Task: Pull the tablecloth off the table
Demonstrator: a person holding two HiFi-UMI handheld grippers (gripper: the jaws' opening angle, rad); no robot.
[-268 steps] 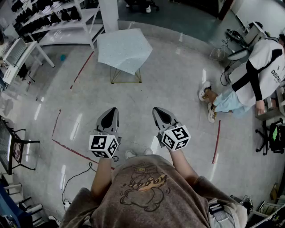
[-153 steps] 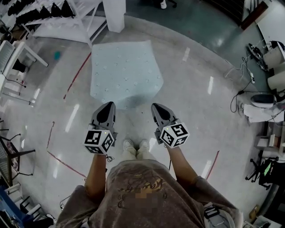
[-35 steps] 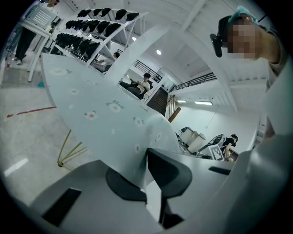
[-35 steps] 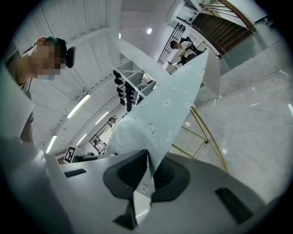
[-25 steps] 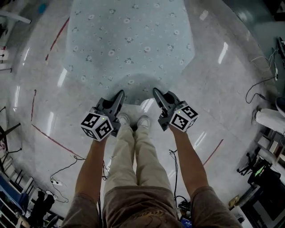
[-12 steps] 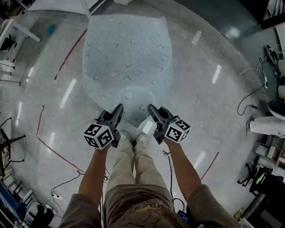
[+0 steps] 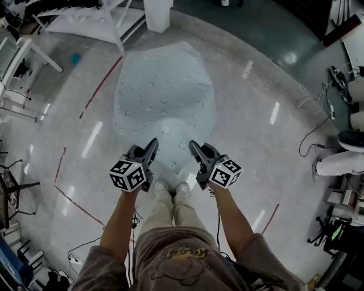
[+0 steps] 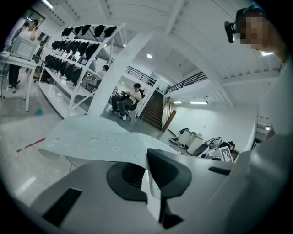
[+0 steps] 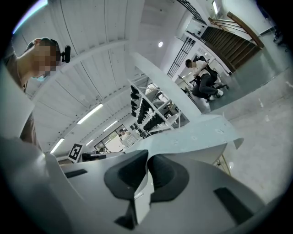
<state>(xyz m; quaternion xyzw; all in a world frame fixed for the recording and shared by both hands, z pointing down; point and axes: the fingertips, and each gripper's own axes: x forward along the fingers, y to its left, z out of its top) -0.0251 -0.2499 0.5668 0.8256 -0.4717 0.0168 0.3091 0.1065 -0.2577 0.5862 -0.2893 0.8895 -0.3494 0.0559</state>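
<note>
A pale blue tablecloth (image 7: 162, 94) with small flowers covers a small table in front of me. Its near edge is raised, and both grippers hold it. In the head view my left gripper (image 7: 152, 150) is shut on the near left part of that edge. My right gripper (image 7: 193, 150) is shut on the near right part. The left gripper view shows a fold of tablecloth (image 8: 91, 139) pinched between the left gripper (image 8: 150, 185) pads. The right gripper view shows the tablecloth (image 9: 197, 132) running off to the table from the right gripper (image 9: 145, 183), whose dark pads clamp it.
My shoes (image 7: 170, 187) stand just short of the table. A white pillar (image 7: 157, 12) and a white shelving rack (image 7: 85, 20) stand beyond it. Red tape lines (image 7: 99, 86) cross the glossy floor. Cables (image 7: 315, 133) and another person's leg (image 7: 340, 163) lie at the right, and a chair (image 7: 14, 190) at the left.
Both grippers have risen together, carrying the near edge of the tablecloth up. I have straightened from a deep bend, so the table looks smaller and farther away.
</note>
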